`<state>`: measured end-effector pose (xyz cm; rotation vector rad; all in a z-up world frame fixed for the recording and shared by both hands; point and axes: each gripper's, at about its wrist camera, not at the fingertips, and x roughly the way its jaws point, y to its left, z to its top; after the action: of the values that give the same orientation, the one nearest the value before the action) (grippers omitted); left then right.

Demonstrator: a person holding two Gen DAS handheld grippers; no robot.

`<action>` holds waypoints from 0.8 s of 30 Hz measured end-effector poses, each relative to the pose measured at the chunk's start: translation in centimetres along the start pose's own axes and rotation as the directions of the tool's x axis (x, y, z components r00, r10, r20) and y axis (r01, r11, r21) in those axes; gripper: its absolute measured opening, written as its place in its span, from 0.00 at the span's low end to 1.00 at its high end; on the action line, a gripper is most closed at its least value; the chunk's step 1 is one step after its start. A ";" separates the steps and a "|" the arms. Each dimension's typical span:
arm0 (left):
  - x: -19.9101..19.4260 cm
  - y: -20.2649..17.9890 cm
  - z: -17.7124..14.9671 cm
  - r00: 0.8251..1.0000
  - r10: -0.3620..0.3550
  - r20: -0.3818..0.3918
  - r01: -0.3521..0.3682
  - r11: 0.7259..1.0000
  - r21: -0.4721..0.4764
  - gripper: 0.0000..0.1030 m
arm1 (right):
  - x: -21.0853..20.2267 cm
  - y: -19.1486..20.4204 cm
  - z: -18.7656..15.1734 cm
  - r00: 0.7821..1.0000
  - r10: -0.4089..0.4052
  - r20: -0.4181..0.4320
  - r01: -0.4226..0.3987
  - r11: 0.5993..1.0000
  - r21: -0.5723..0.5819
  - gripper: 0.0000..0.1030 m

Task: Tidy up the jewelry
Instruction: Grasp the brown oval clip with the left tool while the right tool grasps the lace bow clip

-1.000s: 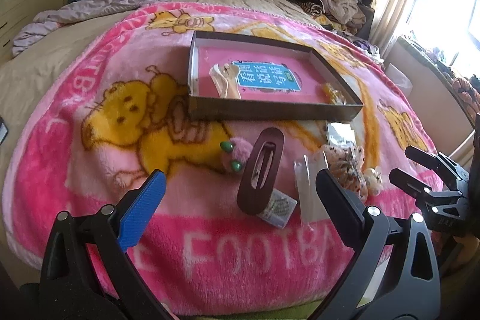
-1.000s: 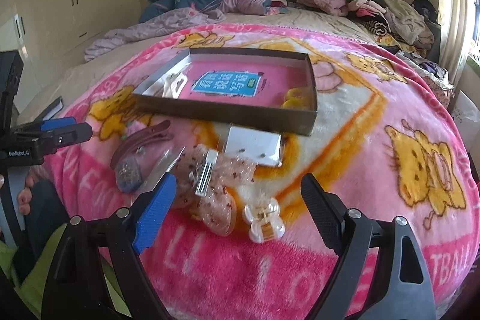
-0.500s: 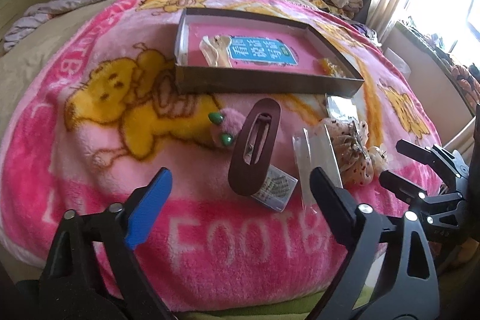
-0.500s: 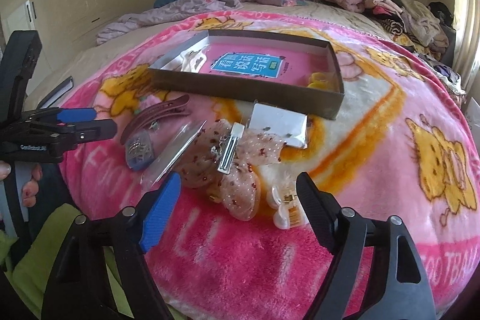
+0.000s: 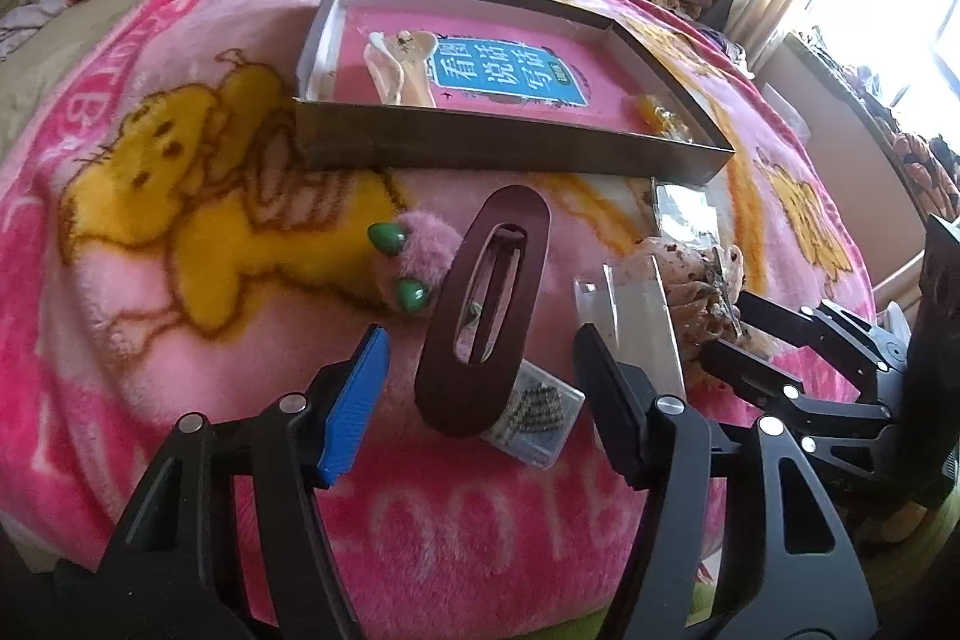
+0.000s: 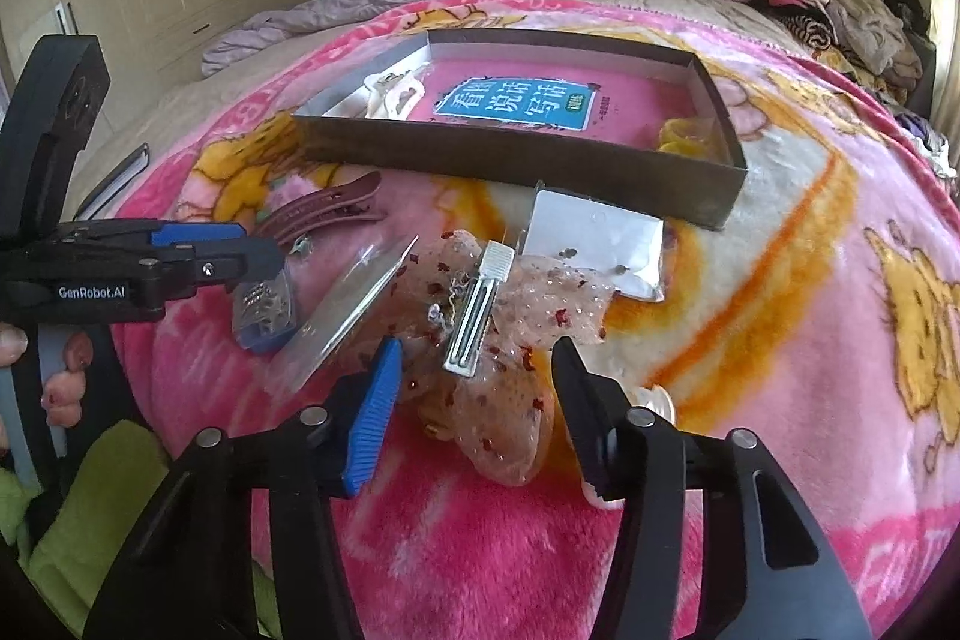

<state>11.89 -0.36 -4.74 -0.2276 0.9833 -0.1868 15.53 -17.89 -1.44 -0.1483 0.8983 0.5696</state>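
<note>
Near the bed's front edge, our left hand-held gripper (image 5: 480, 388) is closing around the brown hair clip (image 5: 483, 316), pads not yet touching; our right hand-held gripper (image 6: 471, 400) likewise narrows on the dotted bow clip (image 6: 498, 334). We should pinch each clip's rigid spine, not loose fabric.

I see the tray (image 5: 510, 142) on the blanket (image 5: 150, 280), book (image 5: 510, 76) inside. Before it lie the clip (image 5: 486, 310), left, and bow (image 6: 510, 316), right.

Two close, downward wrist views, side by side, sharing the tray (image 5: 510, 148) (image 6: 516, 154).
</note>
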 end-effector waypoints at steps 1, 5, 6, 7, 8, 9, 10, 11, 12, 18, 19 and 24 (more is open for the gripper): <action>0.2 0.0 0.1 1.000 0.001 -0.003 -0.001 1.000 0.002 0.53 | 0.2 -0.1 0.1 1.000 0.004 0.002 -0.004 1.000 0.002 0.47; 0.9 -0.1 0.5 1.000 -0.005 -0.016 0.005 1.000 -0.007 0.47 | 0.7 -0.3 0.3 1.000 0.017 0.001 -0.017 1.000 0.020 0.41; 1.0 -0.2 0.6 1.000 -0.008 -0.019 0.008 1.000 -0.007 0.44 | 0.8 -0.4 0.4 1.000 0.019 0.005 -0.019 0.999 0.028 0.38; 1.2 -0.3 0.6 1.000 -0.009 -0.022 0.009 1.000 -0.003 0.44 | 0.9 -0.5 0.4 1.000 0.021 0.006 -0.021 0.999 0.034 0.36; 1.3 -0.4 0.7 1.000 -0.007 -0.024 0.007 1.000 0.000 0.43 | 0.9 -0.7 0.4 1.000 0.025 0.006 -0.026 0.999 0.038 0.32; 1.4 -0.5 0.7 1.000 -0.005 -0.024 0.005 1.000 0.002 0.43 | 1.0 -0.8 0.4 1.000 0.029 0.006 -0.029 0.999 0.041 0.27; 1.5 -0.6 0.8 1.000 -0.007 -0.025 0.007 1.000 0.003 0.42 | 1.1 -0.8 0.4 0.999 0.031 0.006 -0.031 0.999 0.041 0.25; 1.6 -0.7 0.9 1.000 -0.008 -0.026 0.008 1.000 0.003 0.40 | 1.0 -0.8 0.4 0.999 0.033 0.011 -0.033 0.999 0.043 0.23; 1.7 -0.8 1.0 0.999 -0.013 -0.030 0.013 1.000 0.005 0.34 | 0.9 -0.9 0.3 0.999 0.034 0.019 -0.035 0.998 0.045 0.21; 2.1 -1.4 1.1 0.999 -0.015 -0.033 0.016 1.000 0.024 0.24 | -0.3 -1.7 0.5 0.998 0.025 0.056 -0.029 0.998 0.058 0.18; 2.0 -1.5 1.1 0.999 -0.024 -0.032 0.025 0.999 0.023 0.24 | -0.6 -1.9 0.5 0.998 0.020 0.064 -0.024 0.998 0.064 0.18; 1.3 -2.1 1.1 0.999 -0.044 -0.013 0.044 0.998 0.035 0.24 | -1.5 -2.7 0.6 0.997 0.002 0.081 -0.009 0.997 0.080 0.18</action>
<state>13.40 -2.56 -4.62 -0.2162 0.9865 -0.2460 16.64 -20.62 -0.20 -0.0496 0.8414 0.5398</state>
